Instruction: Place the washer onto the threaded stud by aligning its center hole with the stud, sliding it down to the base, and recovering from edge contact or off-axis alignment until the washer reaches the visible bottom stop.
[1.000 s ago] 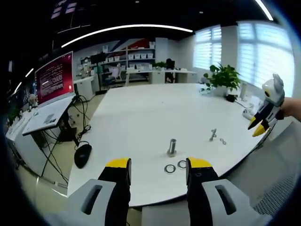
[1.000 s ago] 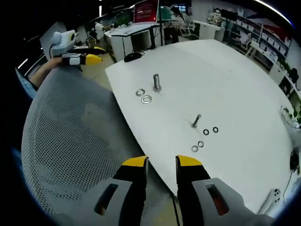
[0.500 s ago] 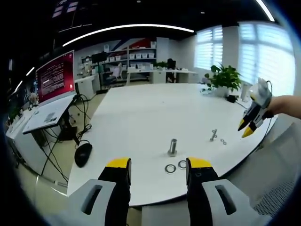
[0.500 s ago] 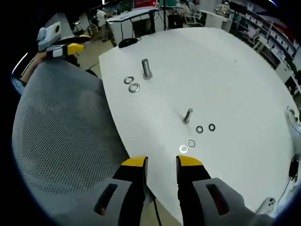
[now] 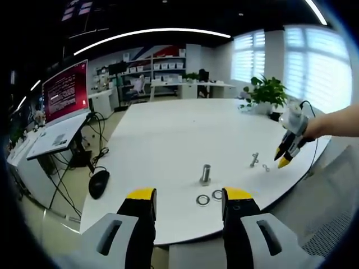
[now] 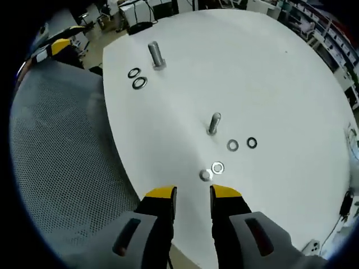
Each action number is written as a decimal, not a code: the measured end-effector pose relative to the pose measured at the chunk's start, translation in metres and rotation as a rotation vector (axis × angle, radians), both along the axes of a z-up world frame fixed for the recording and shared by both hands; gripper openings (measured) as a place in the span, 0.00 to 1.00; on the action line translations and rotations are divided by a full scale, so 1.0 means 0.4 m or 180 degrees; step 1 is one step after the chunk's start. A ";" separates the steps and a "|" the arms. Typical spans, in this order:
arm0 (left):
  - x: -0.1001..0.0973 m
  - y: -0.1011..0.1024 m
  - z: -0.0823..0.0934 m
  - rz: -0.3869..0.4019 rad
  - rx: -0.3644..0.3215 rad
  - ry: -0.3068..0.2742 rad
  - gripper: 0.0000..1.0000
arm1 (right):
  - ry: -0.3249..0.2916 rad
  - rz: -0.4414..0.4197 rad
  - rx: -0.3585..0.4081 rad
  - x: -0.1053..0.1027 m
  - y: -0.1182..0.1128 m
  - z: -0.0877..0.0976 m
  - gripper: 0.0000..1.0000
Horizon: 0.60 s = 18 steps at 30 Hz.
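Right tongs (image 6: 192, 192) hang spread and empty over the white counter (image 6: 269, 78), just short of two washers (image 6: 212, 171) lying flat near its edge. The small stud (image 6: 213, 124) stands upright beyond them, two more washers (image 6: 242, 144) beside it. Big stud (image 6: 155, 55) stands well apart from it, toward the left tongs (image 5: 189, 196), also spread, holding nothing.

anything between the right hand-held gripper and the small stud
Two washers lie on the white table between the right hand-held gripper and the small stud, in the right gripper view.
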<state>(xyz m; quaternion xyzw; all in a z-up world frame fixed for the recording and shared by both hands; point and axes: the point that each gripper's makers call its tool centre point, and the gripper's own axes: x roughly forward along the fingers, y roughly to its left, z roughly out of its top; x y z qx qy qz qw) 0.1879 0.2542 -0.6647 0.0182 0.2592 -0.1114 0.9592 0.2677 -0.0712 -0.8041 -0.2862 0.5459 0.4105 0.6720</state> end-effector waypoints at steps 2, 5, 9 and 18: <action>0.000 0.000 0.000 0.0000 0.0002 0.0003 0.45 | 0.0072 -0.0001 -0.0024 0.001 0.001 -0.014 0.26; -0.001 0.000 -0.001 -0.0009 0.0009 0.0012 0.45 | 0.0091 0.0026 -0.0151 0.008 -0.008 -0.034 0.26; -0.003 -0.003 -0.004 -0.0030 0.0018 0.0034 0.45 | 0.0109 0.0072 -0.0241 0.011 -0.010 -0.049 0.26; -0.002 -0.005 -0.004 -0.0031 0.0021 0.0039 0.45 | -0.0073 0.0258 -0.0653 0.028 -0.048 -0.098 0.24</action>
